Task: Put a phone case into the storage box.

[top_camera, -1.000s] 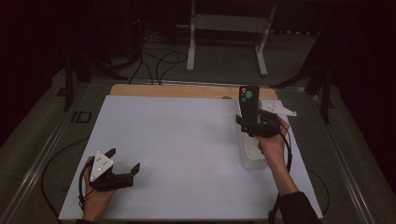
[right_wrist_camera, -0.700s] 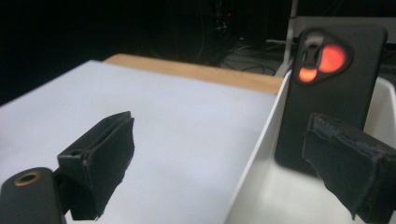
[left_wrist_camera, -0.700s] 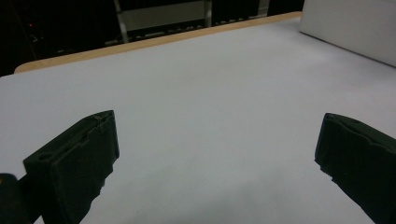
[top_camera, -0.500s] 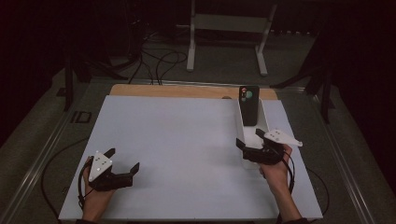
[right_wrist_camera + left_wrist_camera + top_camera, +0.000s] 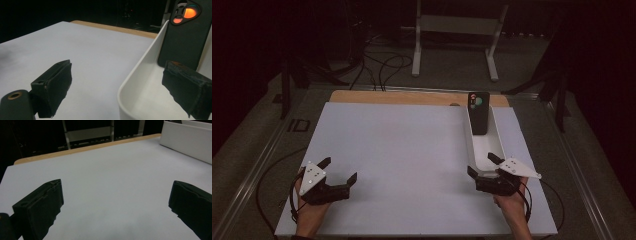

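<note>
Phone point(image 5: 479, 113) lies in far end of white tray point(image 5: 498, 141), right side of counter point(image 5: 402, 150); placement looks done.
Right claw point(image 5: 484, 165) at tray's near end, jaws wide apart, holding nothing.
Left claw point(image 5: 339, 170) near-left on counter, also wide open, empty.
Likely left: nothing, or retreat only.
Metal stand point(image 5: 457, 30) beyond far edge, cables on floor; nothing obstructs.

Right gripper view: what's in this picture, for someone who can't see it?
A black phone leans upright at the far end of a white tray. The open right tool straddles the tray's near rim, one jaw over the white table and one over the tray.
</note>
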